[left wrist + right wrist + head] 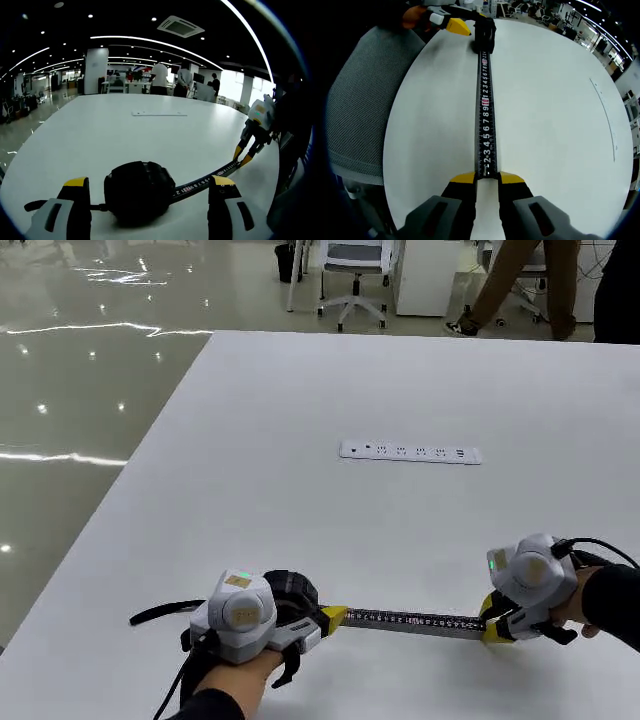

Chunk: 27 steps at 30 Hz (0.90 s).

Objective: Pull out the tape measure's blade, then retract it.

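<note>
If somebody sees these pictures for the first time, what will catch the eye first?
The black blade is drawn out across the near part of the white table, with its tip pinched in the right tongs. Its round black case sits between the spread jaws of the left tongs. Farther out on the table lies a white power strip.

Left gripper (148, 181) jaws wide apart, right gripper (487, 177) jaws tight together

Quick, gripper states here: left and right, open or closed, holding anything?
Left gripper: open, jaws astride the tape measure case with gaps on both sides.
Right gripper: shut on the end of the blade.
</note>
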### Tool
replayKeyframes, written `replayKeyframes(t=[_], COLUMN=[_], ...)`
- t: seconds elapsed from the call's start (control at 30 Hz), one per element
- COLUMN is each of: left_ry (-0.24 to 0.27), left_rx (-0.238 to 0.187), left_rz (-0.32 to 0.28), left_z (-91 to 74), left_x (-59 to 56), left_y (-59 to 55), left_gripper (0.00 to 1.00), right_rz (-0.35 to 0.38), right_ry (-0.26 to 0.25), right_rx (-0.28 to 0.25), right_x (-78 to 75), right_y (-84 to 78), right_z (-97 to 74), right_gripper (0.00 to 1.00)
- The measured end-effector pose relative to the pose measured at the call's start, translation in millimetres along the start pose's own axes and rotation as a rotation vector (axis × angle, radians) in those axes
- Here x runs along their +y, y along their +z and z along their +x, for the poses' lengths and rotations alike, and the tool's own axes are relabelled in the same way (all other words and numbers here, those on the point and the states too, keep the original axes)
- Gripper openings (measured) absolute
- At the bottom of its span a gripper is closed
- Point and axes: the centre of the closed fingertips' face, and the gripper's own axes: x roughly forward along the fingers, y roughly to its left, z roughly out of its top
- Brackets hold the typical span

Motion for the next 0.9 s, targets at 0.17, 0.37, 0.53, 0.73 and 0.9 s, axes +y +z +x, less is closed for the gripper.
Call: replayKeyframes(t=[0.17, 0.37, 0.53, 0.73, 0.9], left_ry=[0.024, 0.022, 0.081, 0.078, 0.083], left_rx=[0.020, 0.036, 0.065, 0.102, 0.113], left_rz=[-0.046, -0.060, -0.031, 0.003, 0.029], left_z=[4.3, 13.1, 18.9, 18.6, 19.3], left_x=[8.4, 5.1, 15.5, 11.8, 13.3], left_y=[-6.7, -5.5, -8.5, -11.4, -12.5], left_gripper=[0.86, 0.74, 0.63, 0.61, 0.60], right_rz=[-0.016, 0.144, 0.082, 0.104, 0.113], right_ry=[0.009, -0.018, -0.008, -0.016, -0.018], right_rx=[0.070, 0.126, 0.164, 0.168, 0.133], right_x=[-0.3, -1.8, -2.3, -3.0, -2.9], right_y=[0.3, -0.5, 0.3, -2.2, -1.7], right_z=[2.4, 2.5, 4.9, 4.6, 4.1], right_gripper=[0.12, 0.12, 0.12, 0.11, 0.11])
